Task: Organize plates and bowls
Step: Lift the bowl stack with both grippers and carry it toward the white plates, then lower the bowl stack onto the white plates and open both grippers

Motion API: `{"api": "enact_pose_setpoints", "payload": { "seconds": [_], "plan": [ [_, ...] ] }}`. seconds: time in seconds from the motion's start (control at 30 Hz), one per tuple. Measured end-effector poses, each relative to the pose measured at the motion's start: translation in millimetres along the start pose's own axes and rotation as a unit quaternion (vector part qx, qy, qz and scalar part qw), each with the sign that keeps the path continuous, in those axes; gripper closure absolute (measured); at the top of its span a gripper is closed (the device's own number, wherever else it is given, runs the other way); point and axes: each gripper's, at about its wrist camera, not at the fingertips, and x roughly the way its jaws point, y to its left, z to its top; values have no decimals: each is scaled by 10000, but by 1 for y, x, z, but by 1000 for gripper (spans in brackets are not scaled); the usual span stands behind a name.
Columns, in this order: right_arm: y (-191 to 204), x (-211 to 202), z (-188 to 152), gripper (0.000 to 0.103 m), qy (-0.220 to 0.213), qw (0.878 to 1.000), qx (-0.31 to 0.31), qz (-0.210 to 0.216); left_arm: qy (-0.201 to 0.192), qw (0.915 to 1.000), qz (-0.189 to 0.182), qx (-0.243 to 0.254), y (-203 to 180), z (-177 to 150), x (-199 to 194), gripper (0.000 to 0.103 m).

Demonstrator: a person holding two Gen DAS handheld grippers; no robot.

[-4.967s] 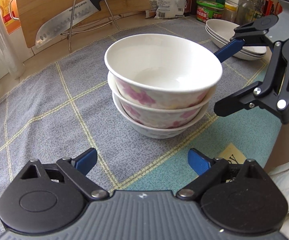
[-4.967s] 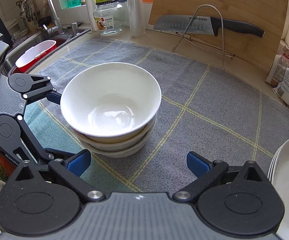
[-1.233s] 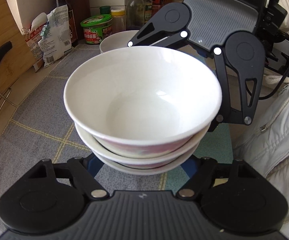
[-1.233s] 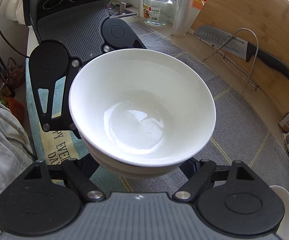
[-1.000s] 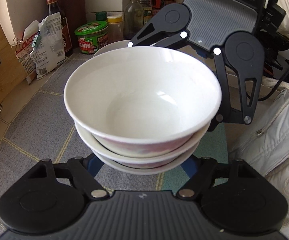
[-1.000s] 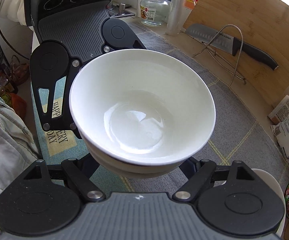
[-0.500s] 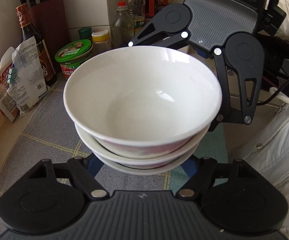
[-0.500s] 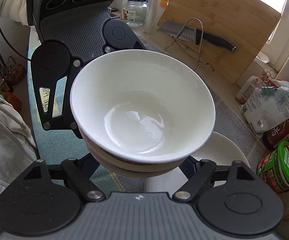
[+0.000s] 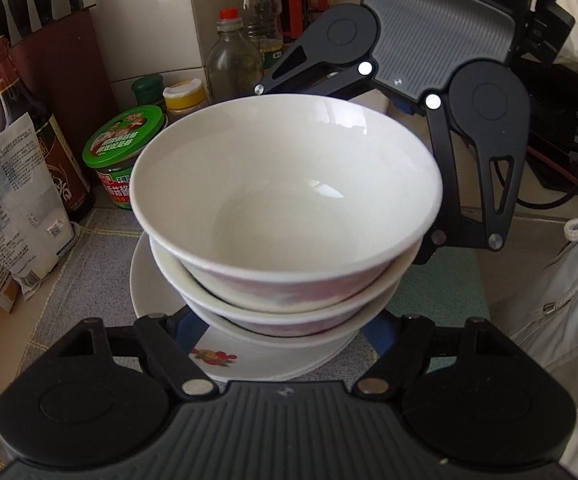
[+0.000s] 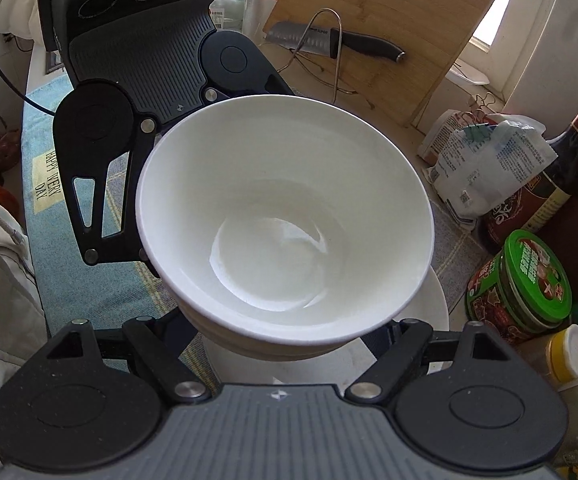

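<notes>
Both tongs, left (image 9: 285,320) and right (image 10: 285,340), grip the bowl stack (image 9: 285,200), now apparently clear above the plates (image 9: 157,292) instead of mid-desk.

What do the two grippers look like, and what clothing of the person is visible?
Each gripper has a grey ribbed body, black linkage arms ending in round discs, silver pivot pins and blue finger pads. This holds for the left gripper and the right gripper. Black cables trail behind the right one. The person wears a pale jacket with a white drawstring.
</notes>
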Motion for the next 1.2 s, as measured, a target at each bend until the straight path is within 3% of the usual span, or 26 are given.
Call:
{"api": "enact_pose_setpoints", "payload": {
  "seconds": [0.53, 1.2],
  "plan": [
    [-27, 18, -11, 16, 210, 9997, 112, -7, 61, 9999, -97, -13, 18, 6, 34, 23],
    [-32, 26, -14, 16, 312, 9994, 157, -20, 83, 9998, -152, -98, 24, 4, 45, 23]
  ]
}}
